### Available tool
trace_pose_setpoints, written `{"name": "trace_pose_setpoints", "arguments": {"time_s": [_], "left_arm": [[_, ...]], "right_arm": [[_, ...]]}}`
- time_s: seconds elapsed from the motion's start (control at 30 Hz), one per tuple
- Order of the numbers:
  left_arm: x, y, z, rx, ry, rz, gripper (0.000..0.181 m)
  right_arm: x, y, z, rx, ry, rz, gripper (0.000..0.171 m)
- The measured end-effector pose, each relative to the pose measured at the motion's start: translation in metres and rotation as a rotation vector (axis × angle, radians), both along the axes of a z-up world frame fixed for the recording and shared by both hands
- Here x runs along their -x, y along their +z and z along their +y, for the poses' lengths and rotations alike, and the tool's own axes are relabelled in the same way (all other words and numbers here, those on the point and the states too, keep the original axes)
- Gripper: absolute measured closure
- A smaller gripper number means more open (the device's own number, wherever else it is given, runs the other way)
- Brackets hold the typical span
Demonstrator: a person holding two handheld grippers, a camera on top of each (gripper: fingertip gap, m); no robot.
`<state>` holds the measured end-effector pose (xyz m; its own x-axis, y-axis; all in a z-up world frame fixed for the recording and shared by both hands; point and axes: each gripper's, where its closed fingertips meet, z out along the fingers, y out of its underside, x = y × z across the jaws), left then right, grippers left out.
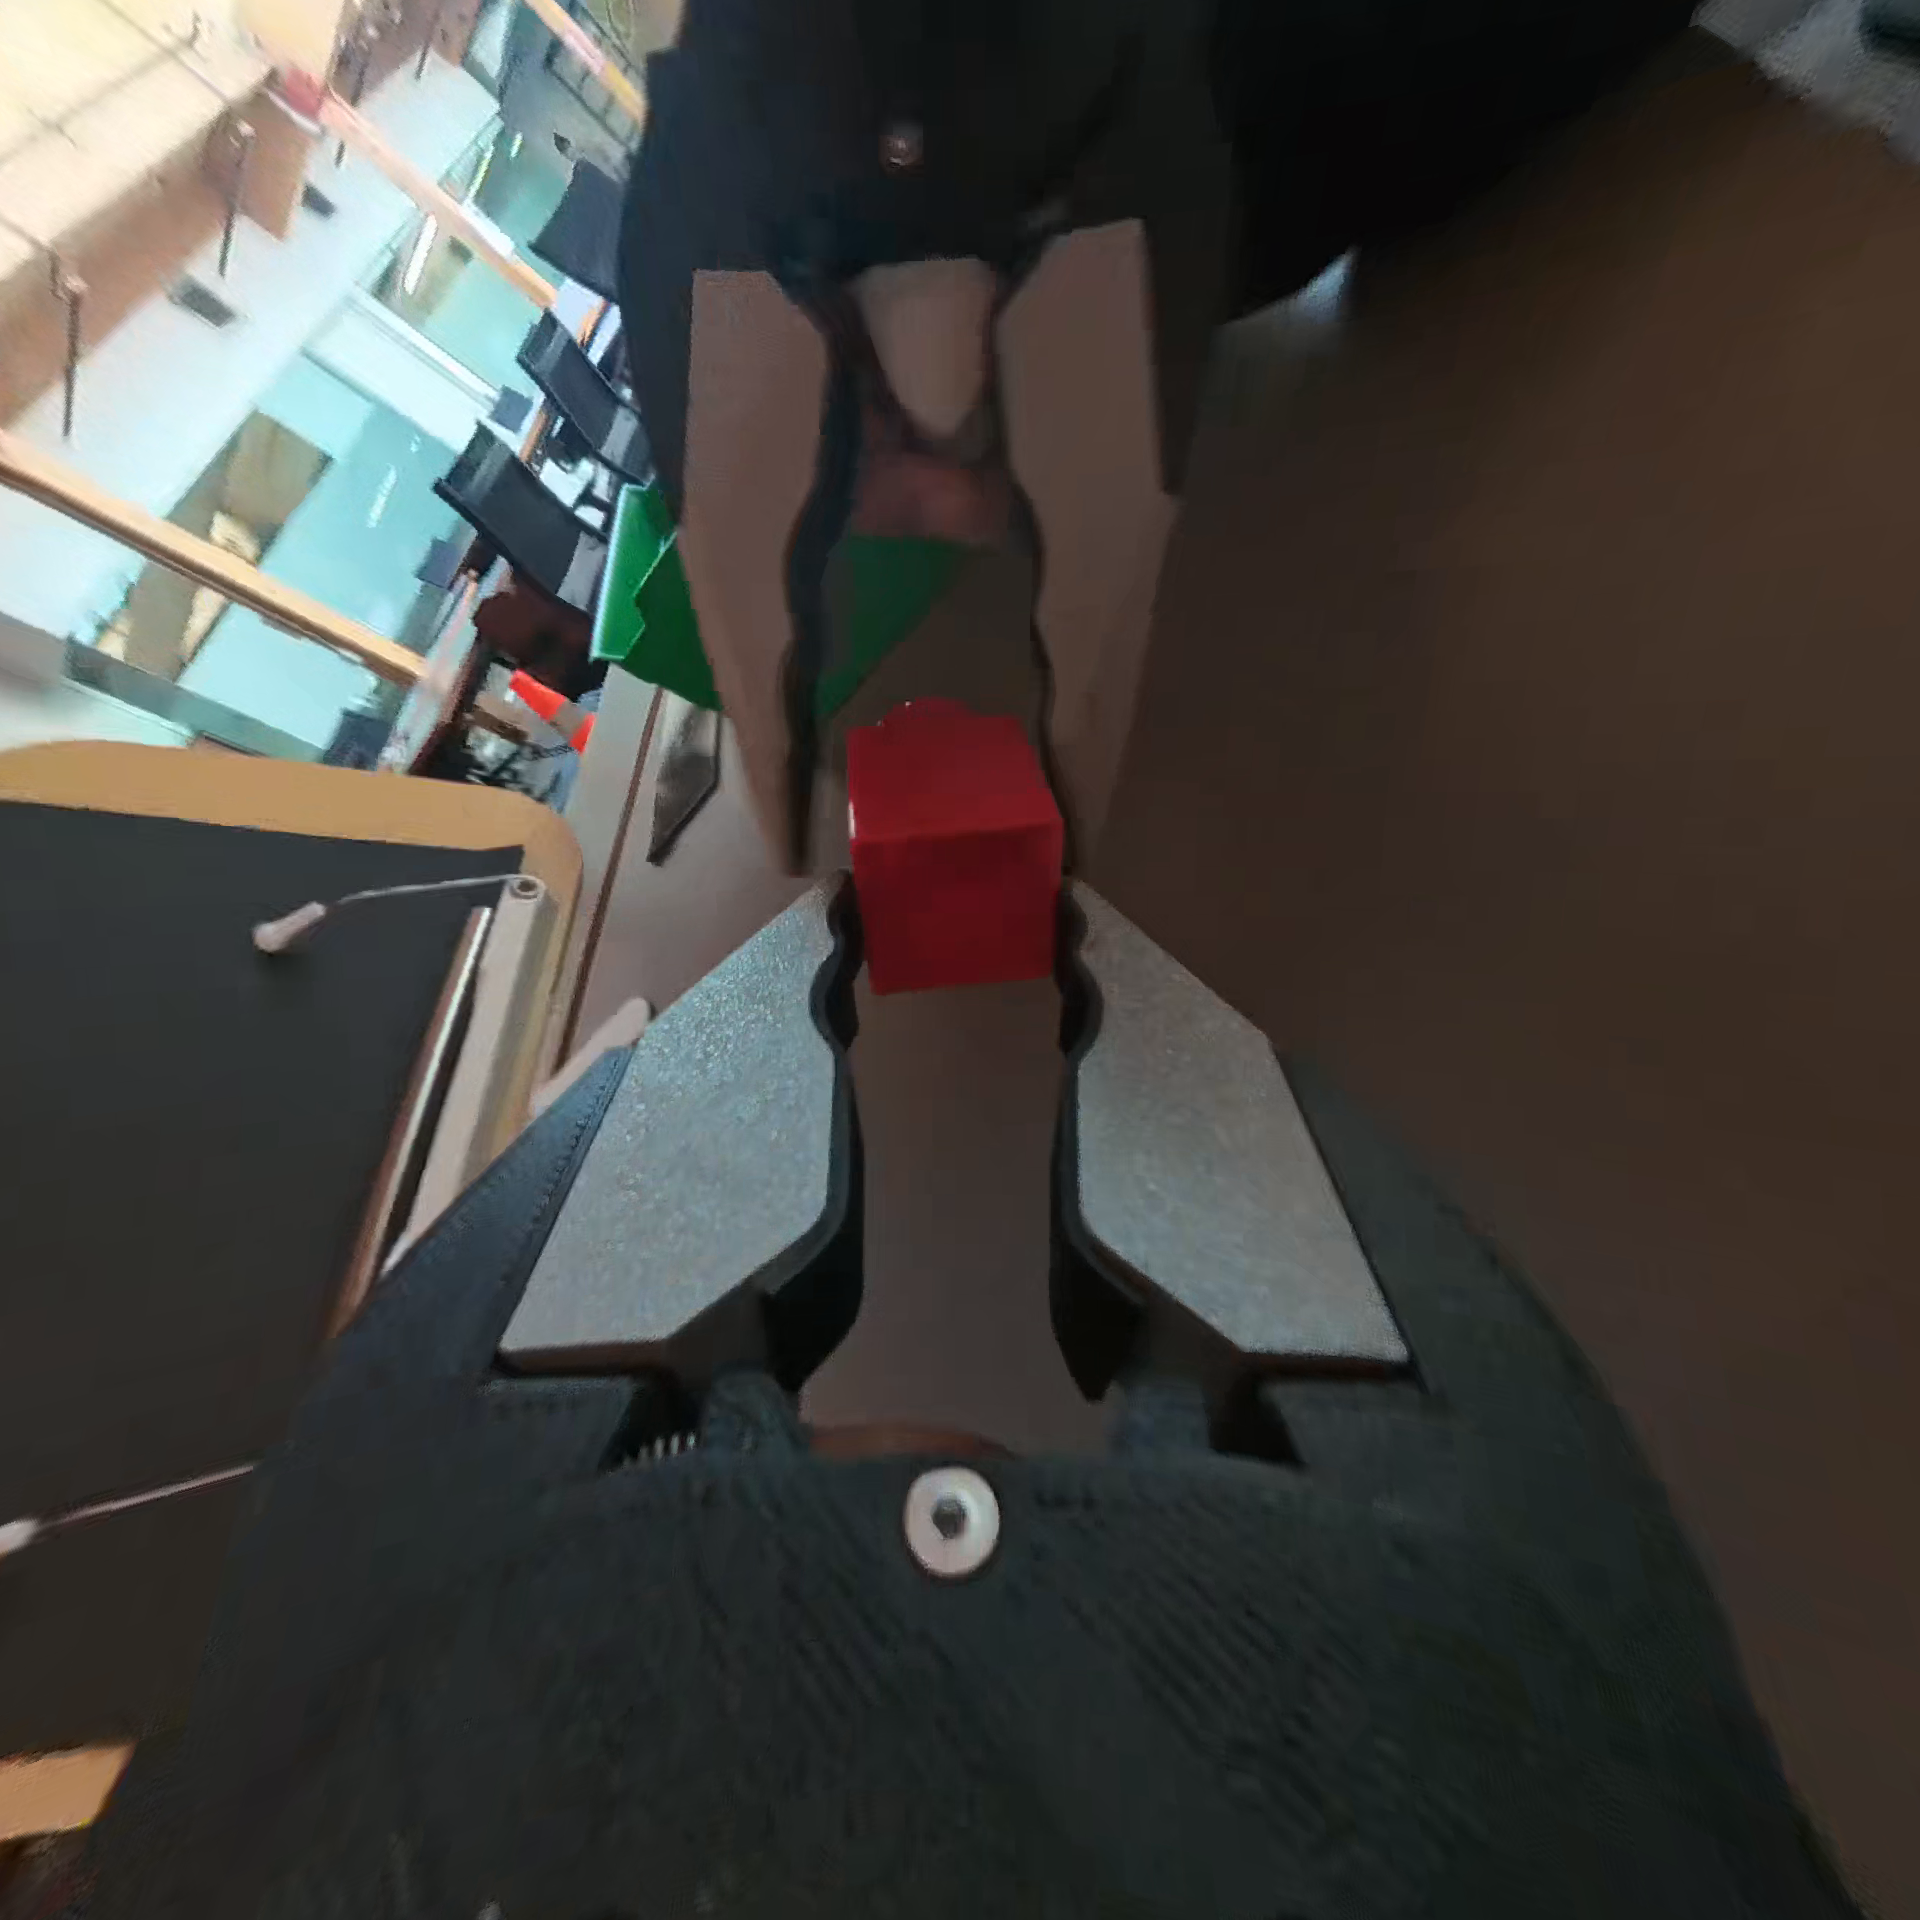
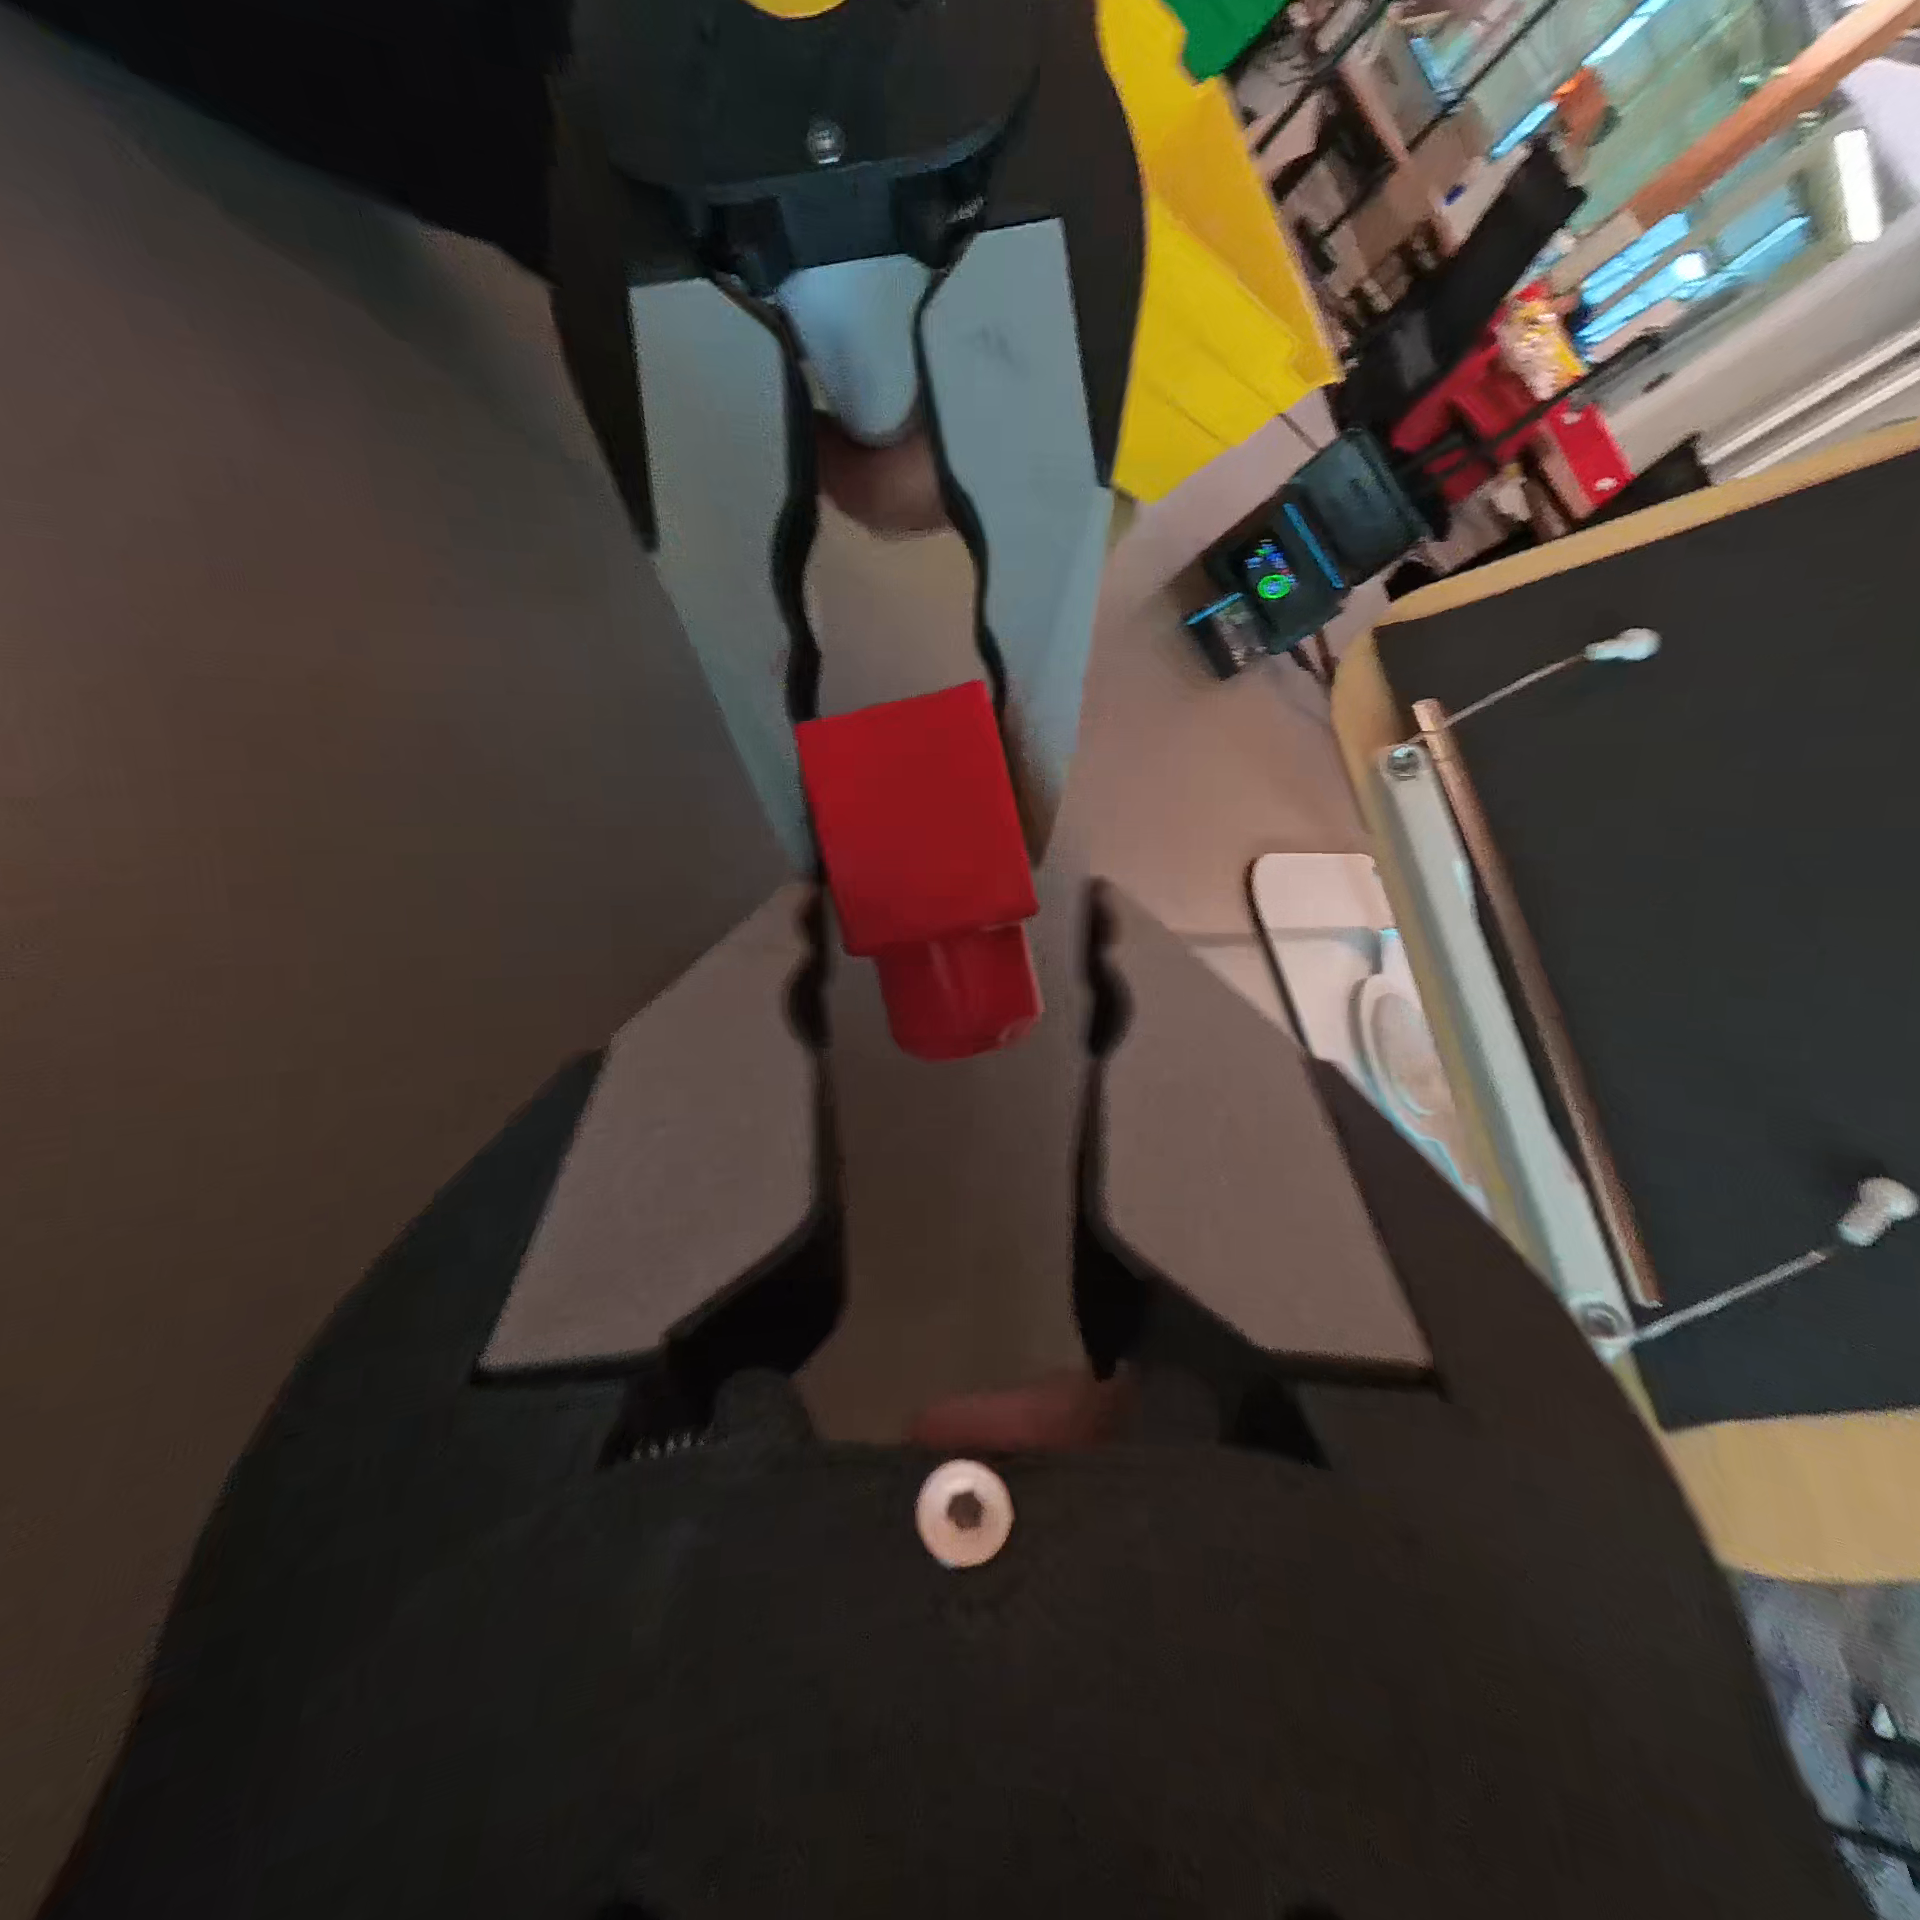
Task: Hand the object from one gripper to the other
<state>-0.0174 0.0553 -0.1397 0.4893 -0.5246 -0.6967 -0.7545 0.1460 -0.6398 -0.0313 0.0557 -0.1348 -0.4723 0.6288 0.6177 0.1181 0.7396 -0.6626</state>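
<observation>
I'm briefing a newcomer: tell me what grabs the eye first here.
The red block stands out, held in mid-air between the left gripper's fingers. The right gripper faces it head-on, open around the block's round stub. Behind lies a black-topped table.

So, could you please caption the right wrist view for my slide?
Left gripper presents the red block to the open right gripper, stub first.
</observation>
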Motion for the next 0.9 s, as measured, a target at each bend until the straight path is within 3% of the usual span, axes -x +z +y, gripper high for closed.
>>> {"name": "trace_pose_setpoints", "arguments": {"time_s": [0.03,0.13,0.2,0.27,0.33,0.43,0.53,0.63,0.7,0.9], "left_arm": [[0.001,-0.002,0.001,-0.015,0.012,0.037,0.147],[0.003,-0.009,0.005,0.024,0.045,-0.012,0.148],[0.012,-0.012,0.012,0.111,0.137,-0.152,0.142],[0.02,-0.011,0.018,0.226,0.199,-0.339,0.117],[0.02,-0.001,0.019,0.312,0.183,-0.557,0.108],[0.015,0.017,0.018,0.391,0.132,-0.818,0.114],[0.014,0.02,0.02,0.427,0.137,-0.909,0.12],[0.009,0.014,0.021,0.413,0.135,-0.83,0.148],[0.01,0.008,0.019,0.352,0.151,-0.649,0.149],[0.014,0.001,0.016,0.058,0.165,-0.139,0.149]], "right_arm": [[-0.003,-0.004,-0.002,-0.005,0.018,-0.026,0.138],[-0.005,-0.015,0.003,-0.068,0.007,-0.069,0.139],[-0.001,-0.013,0.012,-0.146,-0.04,-0.027,0.139],[0.005,-0.006,0.025,-0.24,-0.116,0.038,0.139],[0.01,0.003,0.033,-0.303,-0.174,0.112,0.139],[0.013,0.015,0.04,-0.401,-0.239,0.209,0.139],[0.014,0.017,0.038,-0.529,-0.249,0.257,0.138],[0.016,0.012,0.027,-0.582,-0.229,0.267,0.138],[0.016,0.004,0.02,-0.532,-0.193,0.227,0.132],[0.003,-0.006,0.012,-0.01,-0.064,-0.015,0.115]]}}
